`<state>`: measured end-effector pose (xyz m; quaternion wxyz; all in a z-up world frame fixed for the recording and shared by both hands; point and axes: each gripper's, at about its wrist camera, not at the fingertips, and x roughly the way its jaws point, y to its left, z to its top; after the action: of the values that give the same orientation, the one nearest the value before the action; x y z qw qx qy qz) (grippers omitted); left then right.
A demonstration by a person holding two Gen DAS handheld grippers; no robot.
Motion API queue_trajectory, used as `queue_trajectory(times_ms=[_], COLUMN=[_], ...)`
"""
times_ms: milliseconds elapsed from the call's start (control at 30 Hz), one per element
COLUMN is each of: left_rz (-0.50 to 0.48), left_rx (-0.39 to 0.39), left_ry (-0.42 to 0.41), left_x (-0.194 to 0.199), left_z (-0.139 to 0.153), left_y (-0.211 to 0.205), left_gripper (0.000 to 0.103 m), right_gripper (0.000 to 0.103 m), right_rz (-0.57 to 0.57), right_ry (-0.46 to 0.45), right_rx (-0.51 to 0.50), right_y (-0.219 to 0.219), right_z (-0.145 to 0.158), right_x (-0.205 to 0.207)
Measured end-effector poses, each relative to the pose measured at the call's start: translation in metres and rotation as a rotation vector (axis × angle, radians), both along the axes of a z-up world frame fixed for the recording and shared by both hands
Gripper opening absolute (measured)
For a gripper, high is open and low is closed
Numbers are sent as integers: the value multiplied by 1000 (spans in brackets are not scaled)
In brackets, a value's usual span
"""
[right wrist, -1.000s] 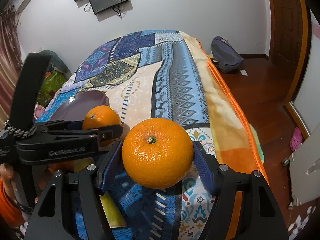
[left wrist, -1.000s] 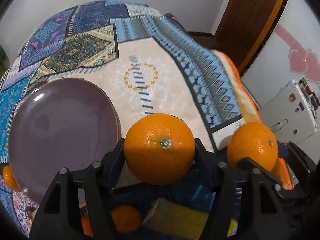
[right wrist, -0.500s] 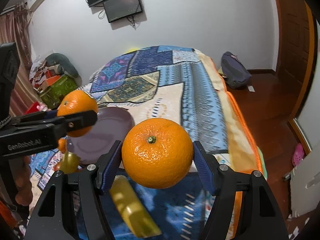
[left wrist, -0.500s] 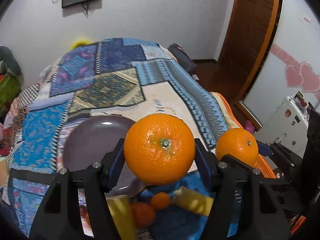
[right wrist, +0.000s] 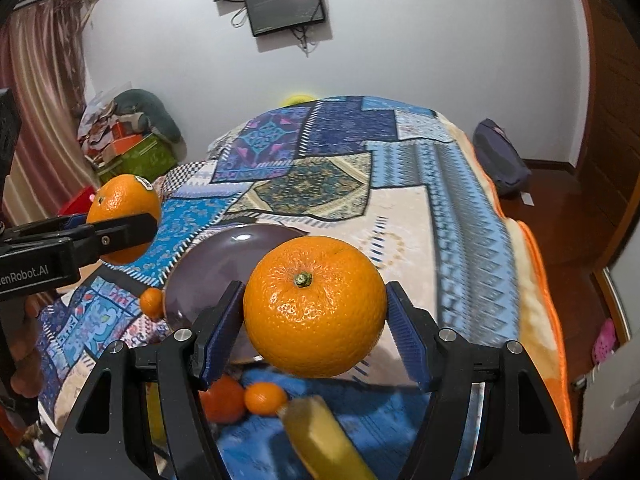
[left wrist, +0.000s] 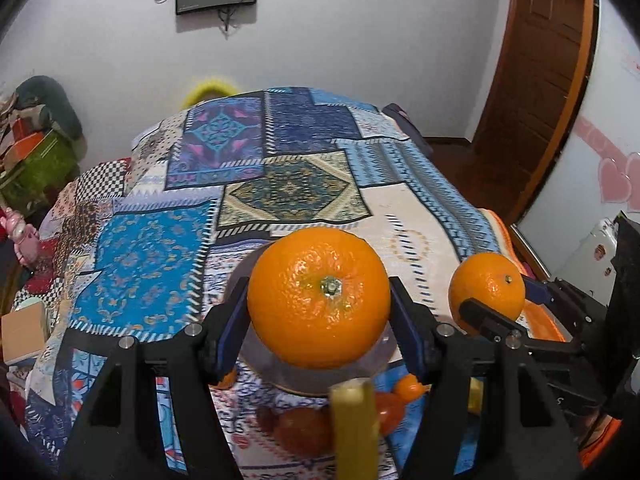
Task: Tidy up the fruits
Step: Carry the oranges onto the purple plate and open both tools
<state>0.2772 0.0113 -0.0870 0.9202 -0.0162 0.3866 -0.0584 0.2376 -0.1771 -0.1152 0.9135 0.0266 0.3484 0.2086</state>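
My left gripper (left wrist: 319,300) is shut on a large orange (left wrist: 319,298) and holds it in the air over the near edge of a purple plate (left wrist: 280,376). My right gripper (right wrist: 315,308) is shut on a second large orange (right wrist: 315,306), held above the bed beside the plate (right wrist: 224,260). Each held orange shows in the other view: the right one (left wrist: 486,286), the left one (right wrist: 122,208). Below lie a banana (right wrist: 324,436), a red-orange fruit (right wrist: 222,398) and small oranges (right wrist: 264,398), (right wrist: 152,302).
The fruits lie on a bed with a patchwork quilt (left wrist: 256,168). The bed's orange edge (right wrist: 548,300) drops to a wooden floor on the right. Boxes and clutter (right wrist: 128,148) stand at the far left. A dark bag (right wrist: 500,160) lies on the floor.
Both grippers have risen and tilted up with their oranges still held. The plate and loose fruits now sit lower and smaller in view, and more of the room shows.
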Motion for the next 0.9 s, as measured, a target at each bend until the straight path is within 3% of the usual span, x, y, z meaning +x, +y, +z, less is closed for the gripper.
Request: queue_trajectory(times_ms=[500, 900], left_rz=[-8, -42], left_rx=[5, 4], left_ry=[71, 130], left_x=[32, 60], left_z=[-40, -72], left_y=[31, 31], left_gripper=[65, 65], right_gripper=[67, 67], right_rz=[90, 154], right_ry=[29, 92], right_rx=[-75, -160], right_y=[52, 73], right_z=[-20, -47], right_x=[32, 47])
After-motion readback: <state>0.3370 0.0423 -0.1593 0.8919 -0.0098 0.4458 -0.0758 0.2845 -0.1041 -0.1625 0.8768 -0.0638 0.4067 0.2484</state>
